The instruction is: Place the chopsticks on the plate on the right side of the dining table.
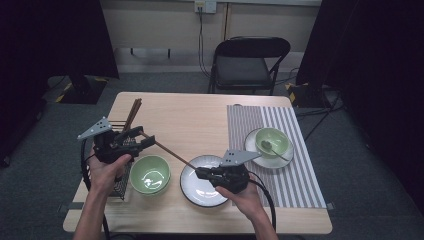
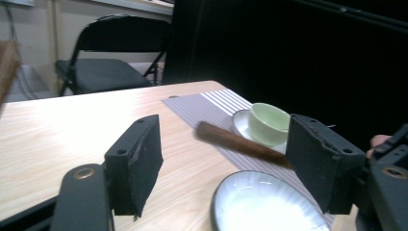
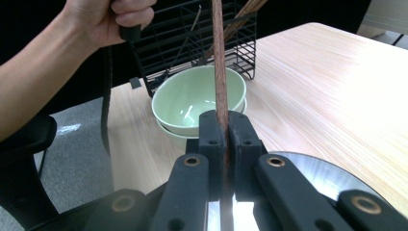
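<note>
My right gripper (image 1: 202,172) (image 3: 223,118) is shut on one end of a long brown chopstick (image 1: 170,152) (image 3: 219,57), over the white plate (image 1: 200,192) (image 3: 312,178). The chopstick slants up and left toward my left gripper (image 1: 142,137) (image 2: 223,144). That gripper's jaws stand wide apart. In the left gripper view the chopstick's (image 2: 235,142) free end lies between them and no pad presses on it. A large green bowl (image 1: 150,174) (image 3: 192,96) sits below the chopstick, left of the plate (image 2: 260,207).
A black wire basket (image 1: 120,175) (image 3: 192,33) stands at the table's left edge with more chopsticks (image 1: 132,114) sticking out. On a striped placemat (image 1: 295,175) sits a small green bowl (image 1: 272,141) (image 2: 269,122) with a spoon, on a saucer. A black folding chair (image 1: 250,62) stands behind the table.
</note>
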Tool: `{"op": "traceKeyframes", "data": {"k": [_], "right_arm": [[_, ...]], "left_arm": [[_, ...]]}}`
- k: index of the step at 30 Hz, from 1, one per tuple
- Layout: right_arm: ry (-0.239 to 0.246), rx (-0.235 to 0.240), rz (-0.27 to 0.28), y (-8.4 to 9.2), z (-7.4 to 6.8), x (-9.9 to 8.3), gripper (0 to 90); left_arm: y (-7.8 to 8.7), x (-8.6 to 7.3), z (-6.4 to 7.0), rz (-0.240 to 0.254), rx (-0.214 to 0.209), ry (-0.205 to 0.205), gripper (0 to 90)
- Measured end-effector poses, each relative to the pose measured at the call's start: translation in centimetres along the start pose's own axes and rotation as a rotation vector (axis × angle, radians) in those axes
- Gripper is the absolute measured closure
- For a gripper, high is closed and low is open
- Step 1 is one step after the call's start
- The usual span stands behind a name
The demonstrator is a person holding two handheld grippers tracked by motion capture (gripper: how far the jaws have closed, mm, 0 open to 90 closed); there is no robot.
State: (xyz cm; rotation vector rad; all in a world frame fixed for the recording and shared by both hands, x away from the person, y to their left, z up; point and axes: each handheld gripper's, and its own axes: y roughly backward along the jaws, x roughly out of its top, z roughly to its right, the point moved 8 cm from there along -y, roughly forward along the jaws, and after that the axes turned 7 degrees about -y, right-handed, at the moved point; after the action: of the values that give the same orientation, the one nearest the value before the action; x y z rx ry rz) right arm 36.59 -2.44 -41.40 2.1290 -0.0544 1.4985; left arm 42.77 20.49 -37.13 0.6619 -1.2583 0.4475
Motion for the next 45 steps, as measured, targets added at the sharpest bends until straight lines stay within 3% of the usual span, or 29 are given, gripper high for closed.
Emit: {"op": "traceKeyframes", "data": {"k": [3, 5, 8, 10, 14, 17, 19, 25, 32, 35, 39, 45], "right_arm": [[-0.016, -0.006, 0.021, 0.4, 0.3, 0.1, 86.1], [-0.003, -0.026, 0.001, 0.3, 0.4, -0.1, 86.1], [-0.005, -0.017, -0.019, -0.1, 0.3, -0.6, 86.1], [-0.006, -0.011, -0.029, -0.4, 0.2, -0.9, 86.1], [-0.004, 0.022, -0.017, -0.4, -0.5, -0.9, 86.1], [-0.004, 0.008, -0.009, 0.0, -0.4, -0.5, 86.1], [-0.004, 0.007, -0.006, 0.2, -0.4, -0.3, 86.1], [-0.003, 0.002, -0.012, 1.0, -0.2, 0.0, 86.1], [-0.037, 0.016, 0.001, 1.6, 0.3, 0.0, 86.1], [-0.046, 0.019, 0.006, 1.8, 0.4, 0.0, 86.0], [-0.051, 0.016, 0.007, 1.8, 0.6, 0.3, 86.0], [-0.06, 0.017, 0.005, 1.9, 0.7, 0.5, 85.8]], "left_arm": [[-0.2, -0.3, -0.2, -0.011, 0.017, -0.007, 27.4], [-0.1, 0.0, 0.0, -0.002, 0.021, 0.001, 27.9], [0.1, 0.9, 0.8, 0.005, 0.016, -0.049, 27.5], [0.2, 1.1, 1.0, 0.018, 0.02, -0.05, 27.3], [-0.1, 0.5, 0.5, -0.015, 0.059, -0.064, 29.3], [-0.2, 0.4, 0.5, -0.02, 0.061, -0.05, 31.1], [-0.4, 0.4, 0.5, -0.026, 0.069, -0.064, 31.3], [-0.8, 0.2, 0.9, -0.04, 0.058, -0.058, 31.5], [-1.5, -0.1, 1.5, -0.072, 0.066, -0.086, 32.3], [-1.8, -0.2, 1.8, -0.057, 0.044, -0.066, 32.3], [-2.1, -0.4, 2.0, -0.075, 0.049, -0.095, 32.3], [-2.4, -0.6, 2.2, -0.091, 0.052, -0.106, 32.2]]}}
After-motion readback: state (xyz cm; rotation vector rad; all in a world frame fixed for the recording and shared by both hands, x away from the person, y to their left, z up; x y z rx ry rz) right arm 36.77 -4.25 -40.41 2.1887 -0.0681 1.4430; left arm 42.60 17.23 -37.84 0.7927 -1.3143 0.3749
